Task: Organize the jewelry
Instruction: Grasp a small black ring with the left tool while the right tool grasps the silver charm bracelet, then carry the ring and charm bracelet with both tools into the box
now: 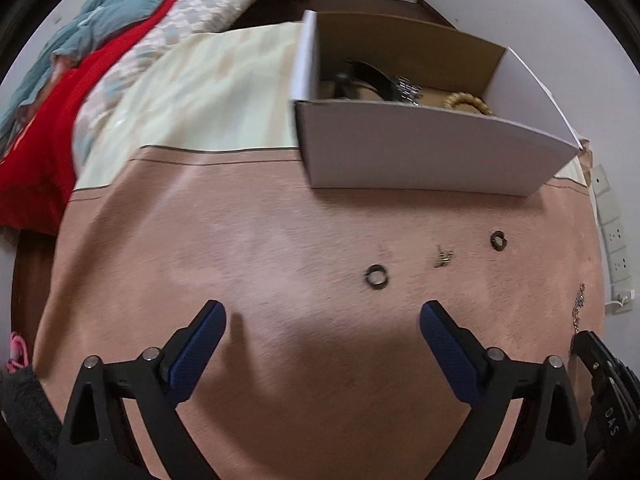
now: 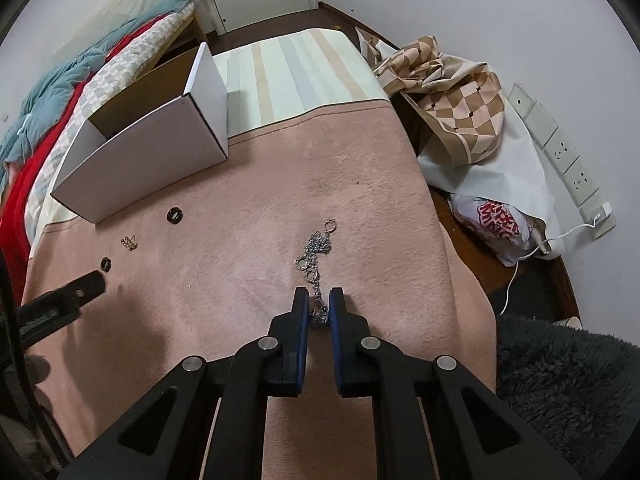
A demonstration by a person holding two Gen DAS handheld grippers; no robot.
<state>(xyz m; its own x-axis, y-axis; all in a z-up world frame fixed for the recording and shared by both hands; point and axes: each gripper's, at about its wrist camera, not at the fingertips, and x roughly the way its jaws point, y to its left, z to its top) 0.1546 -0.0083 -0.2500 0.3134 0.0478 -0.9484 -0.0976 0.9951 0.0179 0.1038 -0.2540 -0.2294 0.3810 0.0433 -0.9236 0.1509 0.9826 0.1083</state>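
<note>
Silver chain (image 2: 316,248) lies on the pink blanket (image 2: 240,220), its near end pinched between the blue pads of the right gripper (image 2: 319,300), which points steeply down. Left gripper (image 1: 323,316) spread wide, nothing between its fingers, angled down over bare blanket just short of a dark ring (image 1: 376,277). Beyond: small gold piece (image 1: 442,257), second ring (image 1: 498,240), white box (image 1: 432,152).

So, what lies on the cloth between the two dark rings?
A small gold piece lies between the near ring and the far ring, touching neither. It shows in both wrist views; it is too small to name.
</note>
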